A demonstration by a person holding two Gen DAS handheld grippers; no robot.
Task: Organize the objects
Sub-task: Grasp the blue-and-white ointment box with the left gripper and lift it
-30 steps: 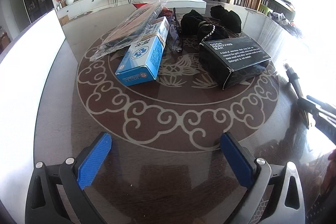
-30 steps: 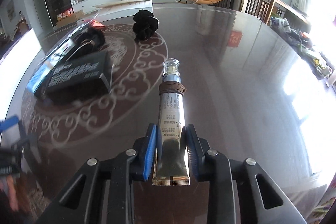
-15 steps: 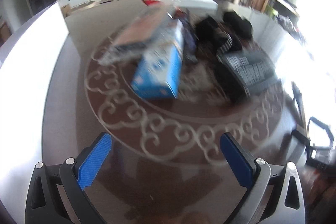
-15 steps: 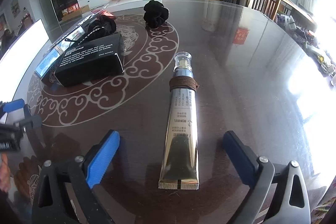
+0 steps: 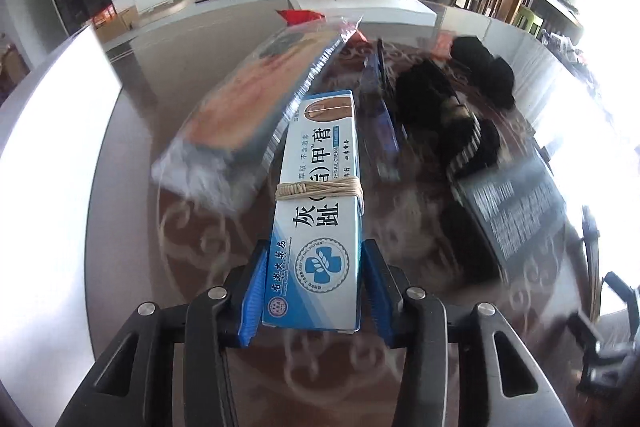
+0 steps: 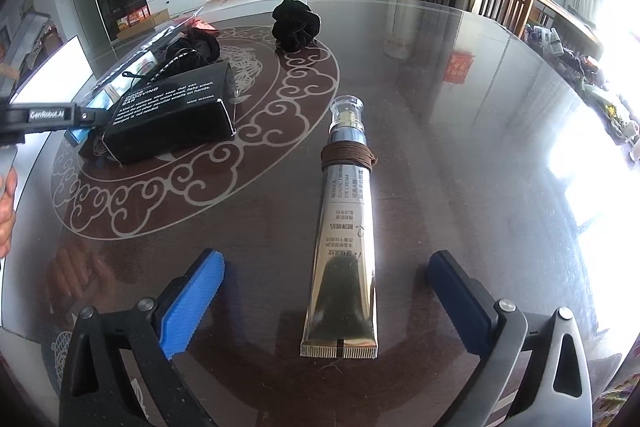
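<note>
On the dark round table (image 6: 460, 107), beside the black box (image 6: 172, 113) at the edge of the scroll-patterned medallion: left gripper (image 5: 314, 291) clamped on the near end of the blue-and-white ointment box (image 5: 320, 223), blue pads (image 5: 254, 291) pressed flat against its two long sides, a loop of pale string round its middle. Judged to be the pick-up step for this box, grip made, lift apparently under way, since the surroundings blur while the box stays sharp. Left of the black box in that view, a clear-wrapped flat packet (image 5: 256, 107) lying just beside the ointment box, possibly touching its far corner; hard to tell through the blur. Behind the black box, black fabric bundles (image 5: 448, 107), one with a beaded band. Next move, by estimate: raise the ointment box clear of the packet without dragging the wrap along, then carry it away from the black box toward wherever the sorted items go, perhaps alongside the tube. Right gripper (image 6: 324, 301) spread wide, holding nothing, its blue pad (image 6: 192, 301) and dark pad well apart on either side of the gold cream tube (image 6: 344, 247), touching neither side. Tube flat on the glass, well to the right of the black box, cap pointing away, brown cord wound round its neck. Farther back from the black box, a black scrunchie (image 6: 296, 25) alone on the medallion's rim.
</note>
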